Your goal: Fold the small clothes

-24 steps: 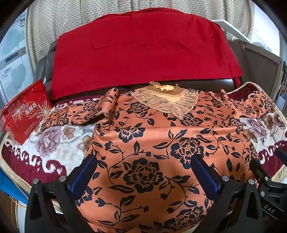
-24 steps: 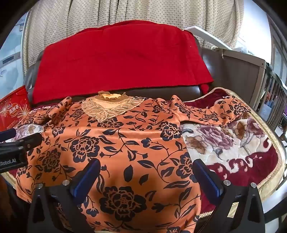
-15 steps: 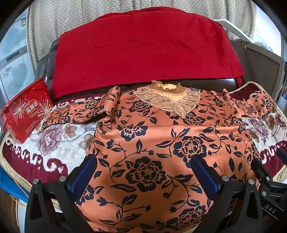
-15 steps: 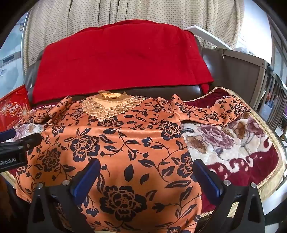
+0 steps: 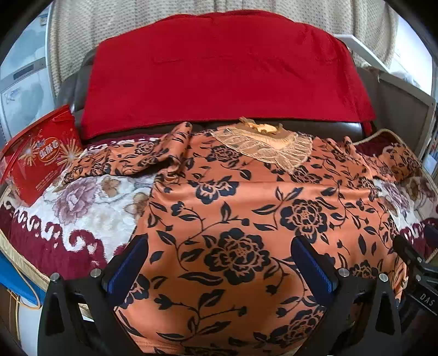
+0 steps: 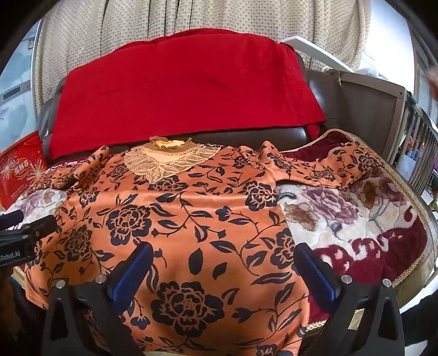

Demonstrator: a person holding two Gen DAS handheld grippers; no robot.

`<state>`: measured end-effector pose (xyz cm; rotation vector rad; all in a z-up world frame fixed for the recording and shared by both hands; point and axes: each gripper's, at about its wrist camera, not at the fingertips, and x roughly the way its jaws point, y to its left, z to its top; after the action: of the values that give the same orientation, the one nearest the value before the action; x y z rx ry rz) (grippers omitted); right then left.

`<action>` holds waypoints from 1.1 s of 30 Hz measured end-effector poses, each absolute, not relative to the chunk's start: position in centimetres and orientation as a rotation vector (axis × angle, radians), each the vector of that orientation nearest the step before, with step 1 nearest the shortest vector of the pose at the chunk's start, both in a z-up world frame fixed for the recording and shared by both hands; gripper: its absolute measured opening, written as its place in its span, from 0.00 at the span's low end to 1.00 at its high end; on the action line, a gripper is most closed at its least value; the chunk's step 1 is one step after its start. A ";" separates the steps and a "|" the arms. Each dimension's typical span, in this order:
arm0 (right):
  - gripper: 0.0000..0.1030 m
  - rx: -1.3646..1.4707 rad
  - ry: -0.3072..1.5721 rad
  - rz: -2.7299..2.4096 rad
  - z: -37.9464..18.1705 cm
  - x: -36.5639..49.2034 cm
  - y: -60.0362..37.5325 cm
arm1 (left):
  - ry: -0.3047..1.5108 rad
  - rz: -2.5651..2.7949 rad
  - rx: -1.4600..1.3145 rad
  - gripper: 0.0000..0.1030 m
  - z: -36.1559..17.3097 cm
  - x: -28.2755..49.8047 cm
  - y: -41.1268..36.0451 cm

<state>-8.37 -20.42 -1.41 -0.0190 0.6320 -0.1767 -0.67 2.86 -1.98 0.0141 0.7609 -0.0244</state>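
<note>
Orange satin blouse (image 5: 241, 219) with black rose print, spread flat on a floral plush blanket (image 5: 82, 202); cream lace collar (image 5: 271, 148) at the far end, hem at the near edge. Left sleeve (image 5: 128, 161) bunched and angled out over the blanket toward a red snack bag (image 5: 41, 156); right sleeve (image 6: 323, 164) stretched out toward the blanket's gold-corded edge. Red cloth (image 5: 224, 71) draped over a dark sofa back (image 6: 246, 135) just behind the collar, dotted curtain (image 6: 191, 19) beyond.

Left tool (image 5: 219, 263) low over the left part of the hem, blue-padded fingers (image 5: 128, 265) spread wide apart, nothing between them but fabric lying underneath. Right tool (image 6: 221, 271) likewise over the right part of the hem, fingers (image 6: 317, 271) wide apart, gripping nothing. Each tool visible at the edge of the other's view, side by side near the blouse's lower edge. Contact with the fabric: cannot tell.
</note>
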 end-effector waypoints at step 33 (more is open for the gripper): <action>1.00 -0.017 0.666 0.470 -1.0 -8.3 -0.6 | 0.503 0.779 -0.024 1.00 4.3 -12.2 18.4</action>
<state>-8.30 -0.59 -1.01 -0.0170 0.6662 0.4699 -12.24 18.44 4.34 -0.0239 0.5030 0.7793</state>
